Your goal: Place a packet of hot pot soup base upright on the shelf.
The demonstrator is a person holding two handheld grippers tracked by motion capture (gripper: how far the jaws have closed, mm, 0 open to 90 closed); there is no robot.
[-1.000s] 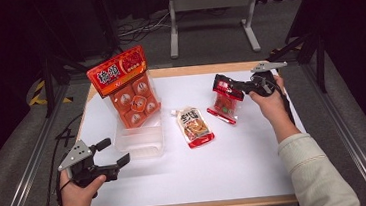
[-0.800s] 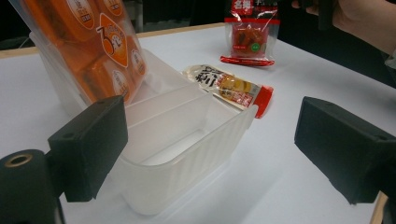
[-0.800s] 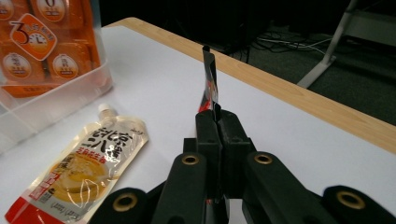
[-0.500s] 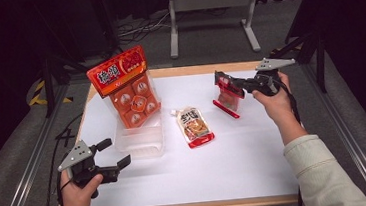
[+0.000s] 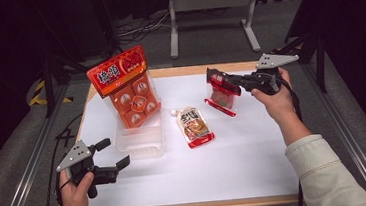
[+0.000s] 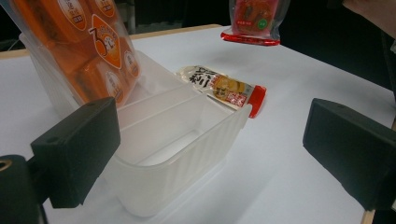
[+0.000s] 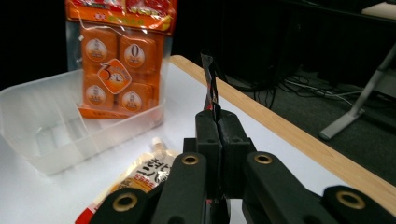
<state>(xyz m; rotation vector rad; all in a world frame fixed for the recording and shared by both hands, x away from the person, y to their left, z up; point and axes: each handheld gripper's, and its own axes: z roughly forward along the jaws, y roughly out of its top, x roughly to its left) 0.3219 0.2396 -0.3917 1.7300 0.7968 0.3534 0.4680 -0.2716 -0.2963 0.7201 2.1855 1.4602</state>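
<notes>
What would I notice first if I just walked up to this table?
The big orange snack pack standing up in the clear plastic box at the table's back left. Next, the red packet hanging in the air from the right claw, above the white table.

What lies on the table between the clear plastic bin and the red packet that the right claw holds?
A spouted pouch lies flat there, seen in the high view, between bin and red packet.
</notes>
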